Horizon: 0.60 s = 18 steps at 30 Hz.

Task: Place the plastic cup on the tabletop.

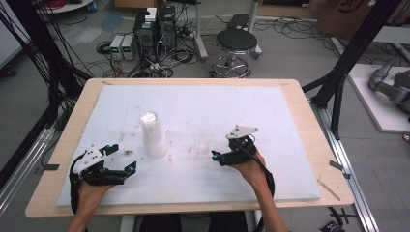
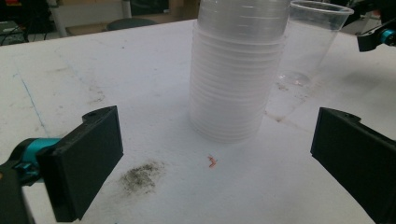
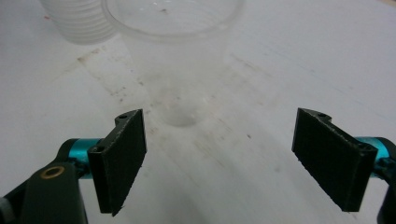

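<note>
Thin, light, crushable clear cup (image 3: 175, 60) upright on counter (image 1: 290, 145); best pinched gently mid-wall; right gripper (image 3: 219, 158) spread wide, empty.

A stack of cloudy, ribbed plastic cups (image 2: 238, 70) stands beside a single clear, glossy plastic cup (image 2: 312, 42) on a matt white foam board (image 1: 203, 104), scuffed and stained, laid over a pale wooden table (image 1: 316, 140); matt black gripper pads (image 3: 122, 158) frame the scene.
</note>
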Tool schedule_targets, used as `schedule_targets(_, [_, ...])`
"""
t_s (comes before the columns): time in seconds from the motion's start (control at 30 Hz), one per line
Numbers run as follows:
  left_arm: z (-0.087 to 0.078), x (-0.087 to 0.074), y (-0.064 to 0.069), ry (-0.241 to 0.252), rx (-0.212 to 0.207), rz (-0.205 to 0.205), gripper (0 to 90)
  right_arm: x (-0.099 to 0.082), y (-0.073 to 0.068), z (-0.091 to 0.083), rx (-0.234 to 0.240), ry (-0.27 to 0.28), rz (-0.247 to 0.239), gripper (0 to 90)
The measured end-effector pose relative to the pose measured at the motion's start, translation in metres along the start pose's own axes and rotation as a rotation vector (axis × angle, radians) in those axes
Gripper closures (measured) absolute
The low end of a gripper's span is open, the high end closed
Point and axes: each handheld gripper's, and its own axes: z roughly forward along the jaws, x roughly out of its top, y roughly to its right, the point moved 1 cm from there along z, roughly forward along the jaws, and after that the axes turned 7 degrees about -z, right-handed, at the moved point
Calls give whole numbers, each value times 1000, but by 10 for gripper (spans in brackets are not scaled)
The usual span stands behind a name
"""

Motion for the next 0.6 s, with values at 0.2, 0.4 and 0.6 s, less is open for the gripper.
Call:
schedule_targets(0.2, [0, 0, 0, 7, 3, 0, 22, -34, 8, -19, -85, 97, 59, 179])
schedule_targets(0.4, [-2, -1, 1, 30, 6, 5, 22, -66, 17, -26, -141, 184, 170, 180])
schedule_targets(0.6, [-2, -1, 0, 26, 3, -9, 22, -70, 18, -27, -153, 196, 170, 180])
